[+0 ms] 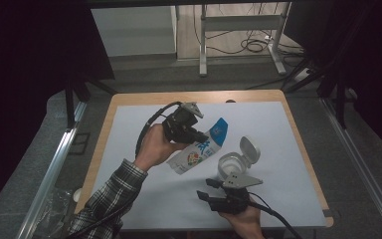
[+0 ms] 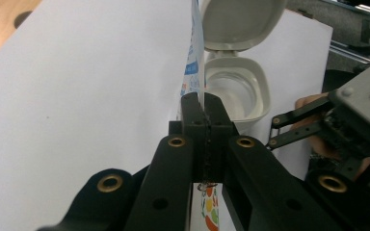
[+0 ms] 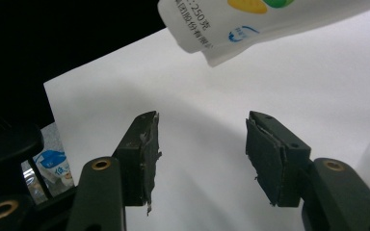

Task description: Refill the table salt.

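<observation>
White and blue, the pouch (image 1: 200, 149) hangs tilted above the paper sheet (image 1: 129, 149), pinched along its edge by the left gripper (image 1: 194, 133), jaws clamped flat on it. Its long axis slants down toward the person, lower end just left of the open tub (image 1: 231, 164). The right gripper (image 1: 211, 193), jaws spread and empty, sits nearest that low end, just below it.

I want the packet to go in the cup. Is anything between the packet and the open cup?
No. The left gripper holds the packet beside the open cup, whose lid is flipped back.
</observation>
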### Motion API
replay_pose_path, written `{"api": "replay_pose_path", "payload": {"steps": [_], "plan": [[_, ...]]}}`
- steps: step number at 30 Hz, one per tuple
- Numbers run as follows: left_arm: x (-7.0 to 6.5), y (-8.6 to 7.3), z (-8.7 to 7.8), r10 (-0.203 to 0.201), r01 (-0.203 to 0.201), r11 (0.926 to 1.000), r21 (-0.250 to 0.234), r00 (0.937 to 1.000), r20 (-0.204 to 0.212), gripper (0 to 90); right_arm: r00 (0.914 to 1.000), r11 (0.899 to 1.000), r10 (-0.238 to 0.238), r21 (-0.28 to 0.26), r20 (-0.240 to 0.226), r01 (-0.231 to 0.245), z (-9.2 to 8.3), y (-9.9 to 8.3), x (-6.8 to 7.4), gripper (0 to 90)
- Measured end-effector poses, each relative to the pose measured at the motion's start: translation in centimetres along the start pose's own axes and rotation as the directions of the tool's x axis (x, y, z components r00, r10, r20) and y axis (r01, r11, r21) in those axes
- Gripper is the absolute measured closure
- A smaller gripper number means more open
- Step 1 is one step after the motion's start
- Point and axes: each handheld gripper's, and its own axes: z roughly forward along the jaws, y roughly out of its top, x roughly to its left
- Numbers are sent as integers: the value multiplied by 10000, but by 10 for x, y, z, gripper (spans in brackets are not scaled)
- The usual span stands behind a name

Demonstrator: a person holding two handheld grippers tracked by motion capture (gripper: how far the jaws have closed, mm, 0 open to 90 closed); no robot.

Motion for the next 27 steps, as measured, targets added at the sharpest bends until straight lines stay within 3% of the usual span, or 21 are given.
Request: {"api": "replay_pose_path", "payload": {"steps": [5,6,19,27], "plan": [[8,-8,2,-279,276,9994,-205,9995,-156,900,10000,9999,43,166,55,-44,-4,-2,-2,456],[11,-10,1,-169,167,9998,-91,9997,-174,900,9999,9998,55,184,90,-57,-5,-2,-3,456],[29,-26,5,-472,463,9987,-191,9976,-511,900,9993,9994,46,352,383,-60,-18,-8,-14,456],[43,-40,11,-624,597,9972,-452,9962,-615,900,9983,9991,53,425,585,-78,-23,-10,-19,456]]}}
